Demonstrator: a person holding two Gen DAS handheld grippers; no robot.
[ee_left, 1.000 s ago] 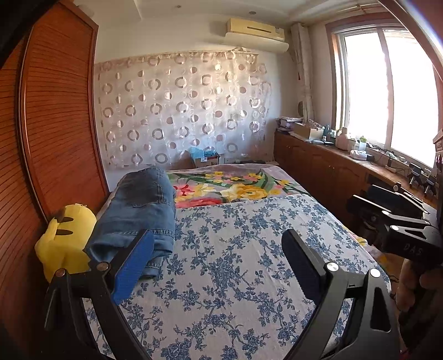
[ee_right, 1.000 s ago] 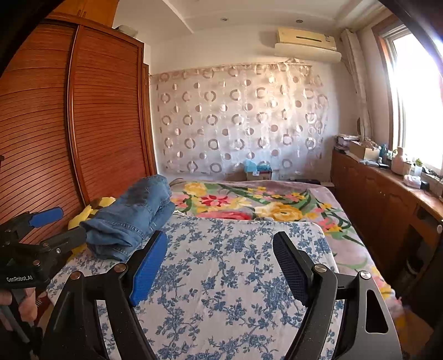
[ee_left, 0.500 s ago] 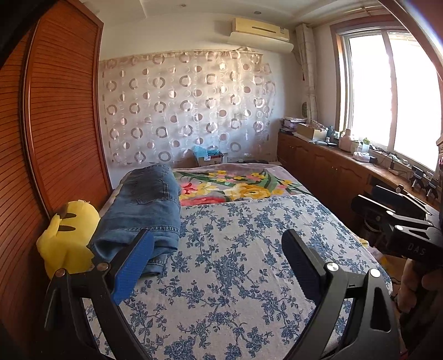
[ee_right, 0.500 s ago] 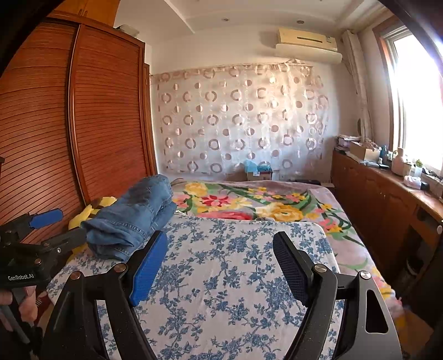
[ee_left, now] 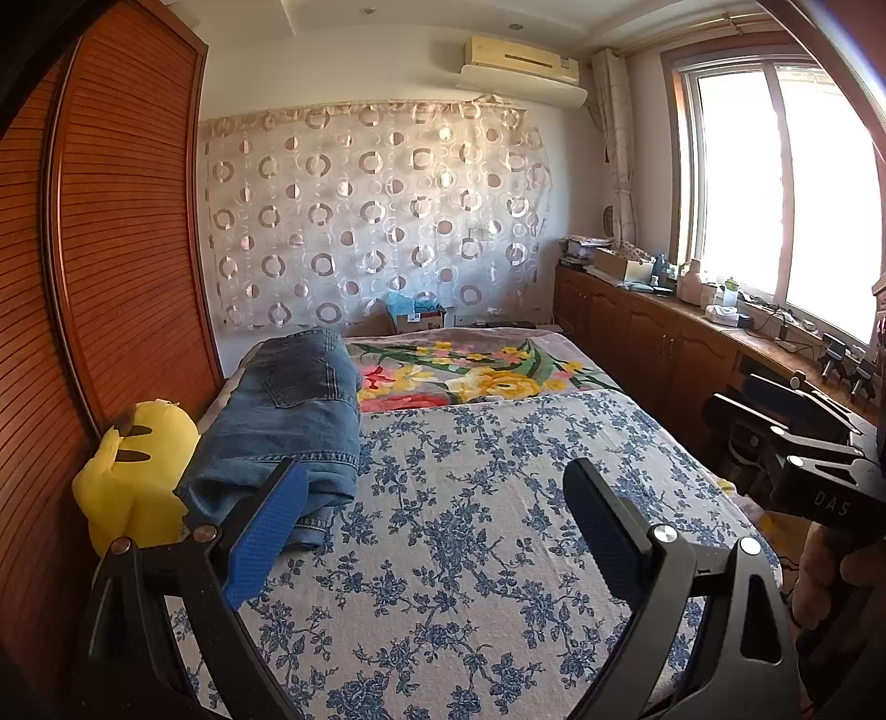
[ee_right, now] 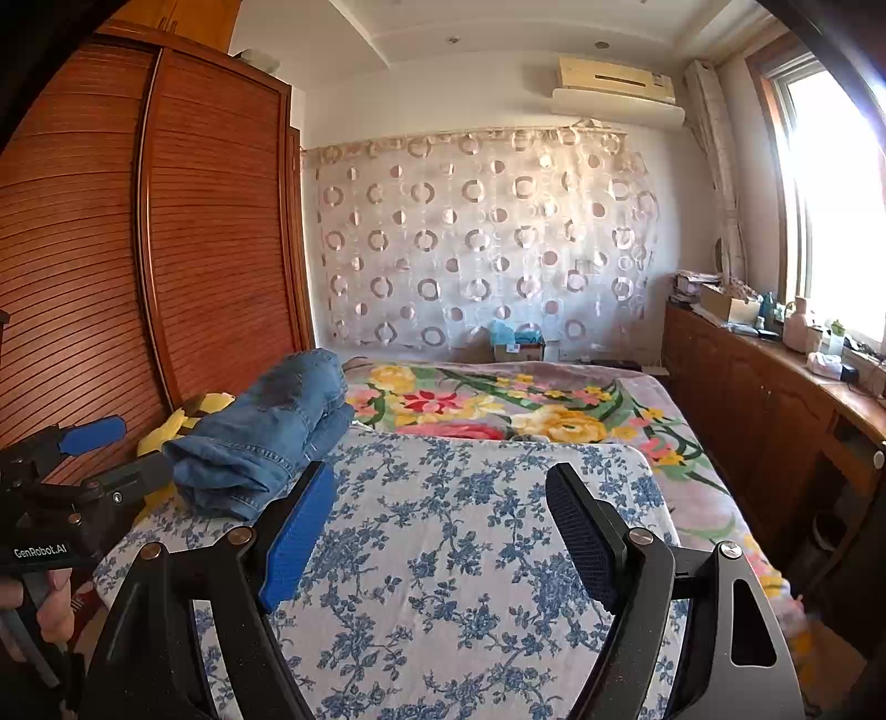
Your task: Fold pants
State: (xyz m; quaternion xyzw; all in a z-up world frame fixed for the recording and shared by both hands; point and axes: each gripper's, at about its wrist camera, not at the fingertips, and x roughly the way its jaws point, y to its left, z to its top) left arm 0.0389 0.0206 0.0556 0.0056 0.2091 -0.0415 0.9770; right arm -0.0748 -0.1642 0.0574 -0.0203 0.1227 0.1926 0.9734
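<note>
A reddish-brown slatted wooden wardrobe point(ee_right: 166, 249) lines the left wall. A sheer curtain with a ring pattern point(ee_left: 376, 221) covers the white far wall under a cream air conditioner point(ee_left: 520, 52). Sunlight floods through the large window point(ee_left: 775, 194) above low brown wooden cabinets point(ee_left: 653, 343).

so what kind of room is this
A home bedroom, most likely: a bed under a blue floral cover fills the middle, a slatted wooden wardrobe lines one wall, and denim pants lie on the bed.

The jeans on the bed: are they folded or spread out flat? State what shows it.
Folded. The jeans lie as a compact stacked bundle along the bed's left edge, layered edges showing at the near end, beside a yellow plush toy.
</note>
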